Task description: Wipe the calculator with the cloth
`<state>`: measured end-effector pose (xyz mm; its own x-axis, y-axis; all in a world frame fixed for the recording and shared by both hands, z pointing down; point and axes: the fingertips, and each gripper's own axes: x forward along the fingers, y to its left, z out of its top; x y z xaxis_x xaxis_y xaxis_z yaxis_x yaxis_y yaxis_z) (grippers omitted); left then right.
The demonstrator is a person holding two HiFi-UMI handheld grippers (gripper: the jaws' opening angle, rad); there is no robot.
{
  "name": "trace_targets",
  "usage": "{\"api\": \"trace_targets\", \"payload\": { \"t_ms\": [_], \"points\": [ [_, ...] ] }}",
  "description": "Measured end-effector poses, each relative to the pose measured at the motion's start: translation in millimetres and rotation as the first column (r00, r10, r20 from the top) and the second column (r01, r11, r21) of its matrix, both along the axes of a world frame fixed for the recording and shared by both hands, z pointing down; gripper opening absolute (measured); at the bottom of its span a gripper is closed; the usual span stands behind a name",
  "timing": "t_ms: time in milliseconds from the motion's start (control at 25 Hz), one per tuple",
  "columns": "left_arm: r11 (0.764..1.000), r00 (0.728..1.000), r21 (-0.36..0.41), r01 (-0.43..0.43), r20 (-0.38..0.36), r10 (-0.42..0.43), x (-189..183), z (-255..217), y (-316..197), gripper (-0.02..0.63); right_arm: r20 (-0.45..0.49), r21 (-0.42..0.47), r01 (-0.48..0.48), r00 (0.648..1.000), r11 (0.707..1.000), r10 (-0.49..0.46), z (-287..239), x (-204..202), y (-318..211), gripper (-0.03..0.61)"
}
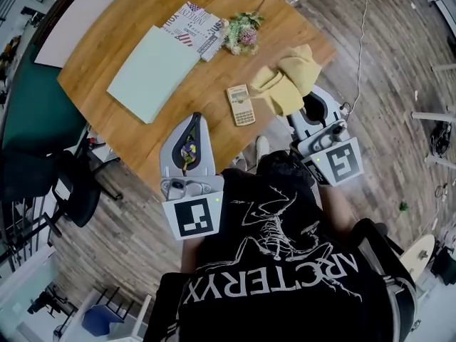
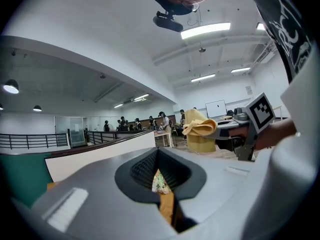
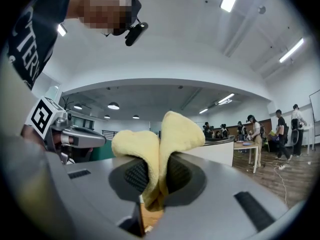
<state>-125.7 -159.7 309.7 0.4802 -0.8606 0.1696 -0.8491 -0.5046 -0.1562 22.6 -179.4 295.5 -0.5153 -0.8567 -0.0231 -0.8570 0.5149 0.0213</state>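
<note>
Wooden surface (image 1: 214, 77); positions are given from the calculator (image 1: 241, 105). Pale green sheet (image 1: 152, 71): well left of it. Left hand-held gripper (image 1: 195, 120): near-left, clenched on nothing. Right hand-held gripper (image 3: 156, 183): just right, grasping the yellow cloth (image 1: 288, 77), which is bunched close beside the calculator; contact not determinable. Flower sprig (image 1: 242, 33): beyond it. The calculator lies flat, keys up.

shirt (image 1: 285, 262): black, white skeleton print | left gripper (image 1: 194, 118), right gripper (image 1: 311, 98): grey | marker cubes (image 1: 194, 218): black-white
</note>
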Motion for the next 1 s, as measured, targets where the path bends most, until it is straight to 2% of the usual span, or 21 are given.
{"api": "trace_targets", "payload": {
  "t_ms": [160, 400, 520, 600, 680, 720, 800, 880, 920, 960, 1000],
  "points": [
    [1.000, 1.000, -0.012, 0.018, 0.008, -0.018, 3, 3, -3, 0.009, -0.017, -0.034, 0.032, 0.999, 0.999, -0.032, 18, 4, -10, 0.055],
    [0.999, 0.998, -0.003, 0.053, 0.025, -0.053, 12, 3, -5, 0.009, -0.112, -0.138, 0.111, 0.986, 0.984, -0.127, 71, 0, -32, 0.055],
    [0.997, 0.997, -0.002, 0.076, 0.031, -0.076, 11, 5, -4, 0.009, -0.204, -0.220, 0.176, 0.954, 0.960, -0.221, 111, -15, -42, 0.055],
    [0.996, 0.995, -0.001, 0.093, 0.032, -0.093, 8, 5, -2, 0.009, -0.285, -0.327, 0.210, 0.908, 0.921, -0.308, 150, -31, -48, 0.055],
    [0.994, 0.993, -0.001, 0.112, 0.036, -0.112, 4, 5, 2, 0.009, -0.399, -0.438, 0.222, 0.820, 0.871, -0.410, 196, -47, -54, 0.055],
    [0.993, 0.992, -0.002, 0.121, 0.041, -0.121, 2, 5, 5, 0.009, -0.465, -0.479, 0.224, 0.755, 0.849, -0.462, 220, -54, -57, 0.055],
    [0.990, 0.988, -0.008, 0.143, 0.051, -0.143, -2, 7, 11, 0.009, -0.592, -0.536, 0.224, 0.588, 0.814, -0.552, 266, -68, -63, 0.055],
    [0.986, 0.985, -0.017, 0.166, 0.059, -0.164, -7, 8, 18, 0.009, -0.688, -0.567, 0.217, 0.406, 0.795, -0.602, 308, -77, -67, 0.055],
    [0.984, 0.983, -0.019, 0.177, 0.061, -0.175, -10, 8, 21, 0.009, -0.715, -0.578, 0.211, 0.335, 0.788, -0.614, 325, -80, -69, 0.055],
    [0.982, 0.981, -0.020, 0.187, 0.064, -0.185, -13, 8, 24, 0.009, -0.729, -0.589, 0.203, 0.284, 0.782, -0.623, 341, -83, -71, 0.055],
    [0.980, 0.979, -0.019, 0.196, 0.066, -0.194, -15, 7, 27, 0.009, -0.735, -0.600, 0.193, 0.251, 0.776, -0.630, 354, -84, -73, 0.055]
  ]
}}
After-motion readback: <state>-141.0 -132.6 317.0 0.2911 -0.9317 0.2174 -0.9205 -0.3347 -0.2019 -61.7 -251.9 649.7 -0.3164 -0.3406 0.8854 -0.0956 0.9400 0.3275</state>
